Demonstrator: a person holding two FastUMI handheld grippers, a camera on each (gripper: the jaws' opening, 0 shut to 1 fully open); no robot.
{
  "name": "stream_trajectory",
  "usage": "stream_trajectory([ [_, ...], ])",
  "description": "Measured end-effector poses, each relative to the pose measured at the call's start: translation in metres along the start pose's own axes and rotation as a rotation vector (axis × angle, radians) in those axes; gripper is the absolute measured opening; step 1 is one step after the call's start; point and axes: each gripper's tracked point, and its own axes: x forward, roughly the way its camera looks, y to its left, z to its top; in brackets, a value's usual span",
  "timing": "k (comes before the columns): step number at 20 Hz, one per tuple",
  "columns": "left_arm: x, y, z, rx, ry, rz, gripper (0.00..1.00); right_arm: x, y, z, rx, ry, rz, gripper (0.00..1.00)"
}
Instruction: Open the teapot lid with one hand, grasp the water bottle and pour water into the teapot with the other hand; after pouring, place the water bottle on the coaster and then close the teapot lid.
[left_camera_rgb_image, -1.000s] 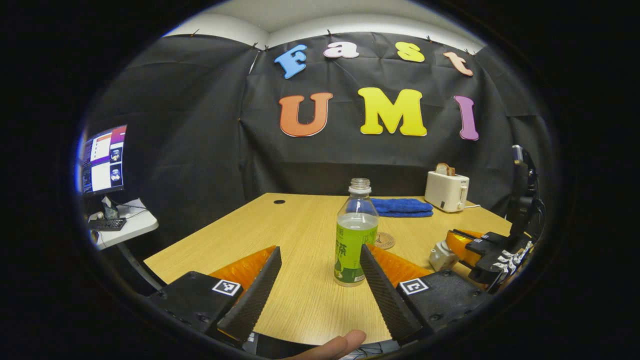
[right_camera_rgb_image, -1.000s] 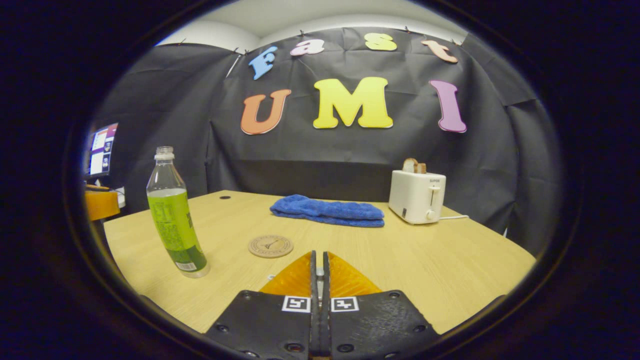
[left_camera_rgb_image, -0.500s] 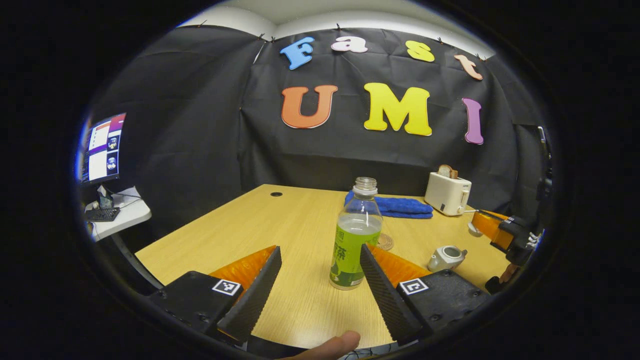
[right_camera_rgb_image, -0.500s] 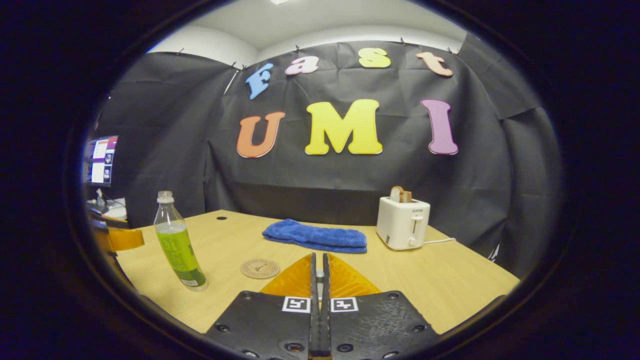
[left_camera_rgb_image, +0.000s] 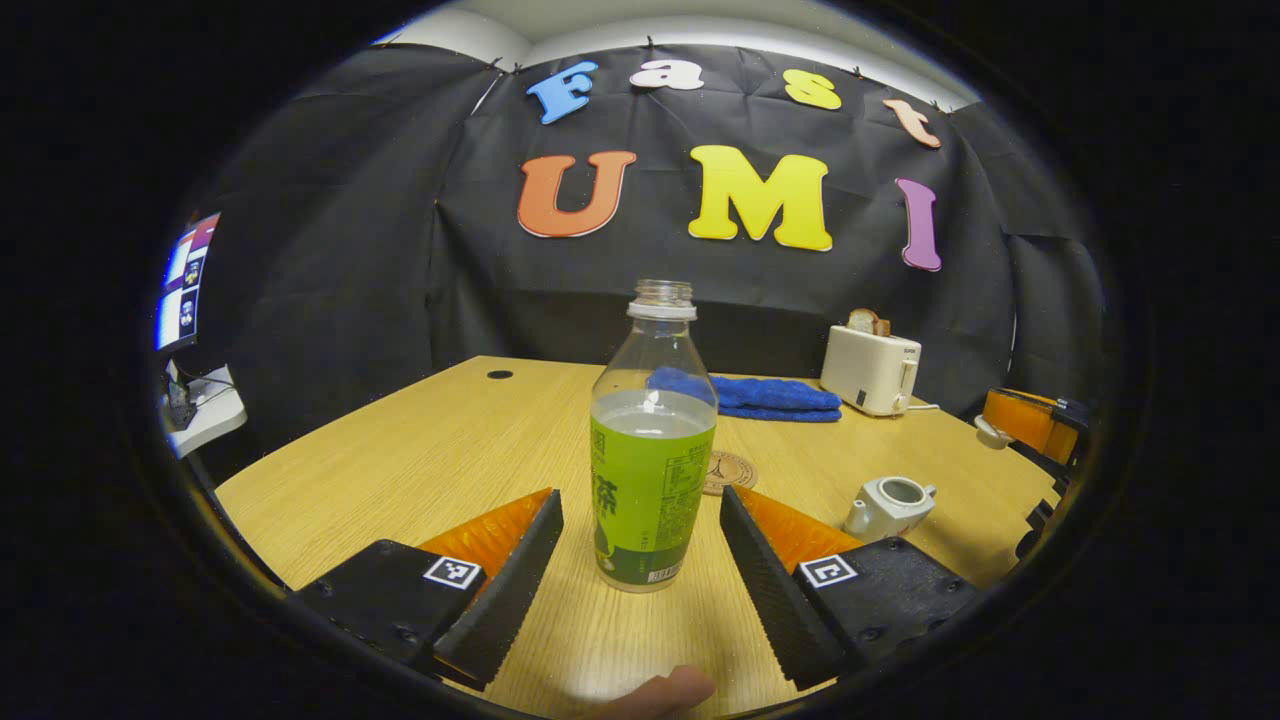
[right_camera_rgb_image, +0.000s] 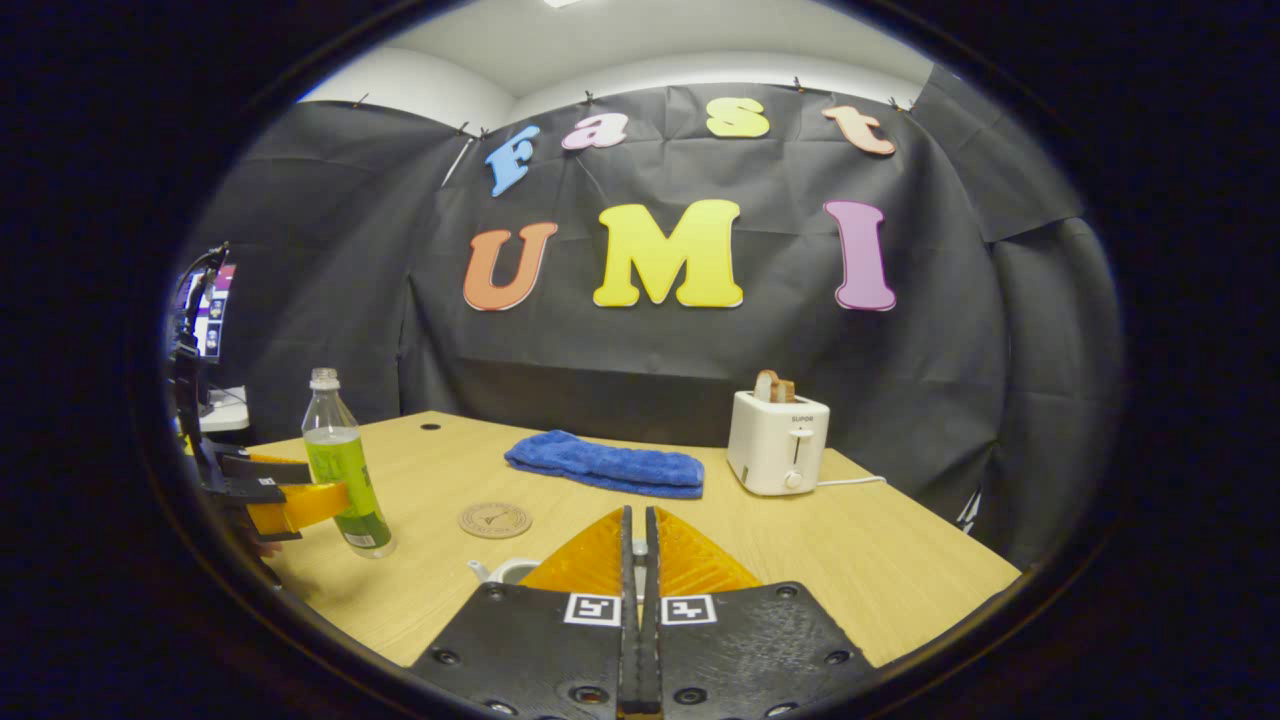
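Observation:
An uncapped bottle (left_camera_rgb_image: 650, 450) with a green label, partly filled, stands on the wooden table (left_camera_rgb_image: 440, 450). My left gripper (left_camera_rgb_image: 640, 498) is open, one finger on each side of the bottle's lower part, with gaps on both sides. The small white teapot (left_camera_rgb_image: 888, 505) sits to the right with its top open. The round coaster (left_camera_rgb_image: 728, 472) lies behind the bottle. My right gripper (right_camera_rgb_image: 638, 515) is shut and held above the teapot (right_camera_rgb_image: 505, 570). In the left gripper view the white lid (left_camera_rgb_image: 990, 430) shows at its tip (left_camera_rgb_image: 1030, 425). The right gripper view also shows the bottle (right_camera_rgb_image: 340, 480) and coaster (right_camera_rgb_image: 495, 519).
A folded blue towel (left_camera_rgb_image: 765, 395) and a white toaster (left_camera_rgb_image: 870, 370) with bread stand along the table's far side. A monitor (left_camera_rgb_image: 180, 290) and a side desk are off to the left. A fingertip (left_camera_rgb_image: 660, 690) shows at the bottom edge.
My left gripper moved forward, so the bottle now stands between its open fingers. My right gripper rose and drew back from the teapot with the lid.

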Motion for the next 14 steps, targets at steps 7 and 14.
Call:
stream_trajectory([
  [7, 0.029, 0.003, -0.011, 0.038, -0.014, -0.008, 0.99, -0.001, 0.005, -0.003, 0.004, 0.016, 0.002, 0.00],
  [14, 0.035, 0.005, -0.012, 0.073, 0.010, -0.034, 0.79, -0.002, 0.005, -0.009, 0.018, 0.027, -0.003, 0.00],
])
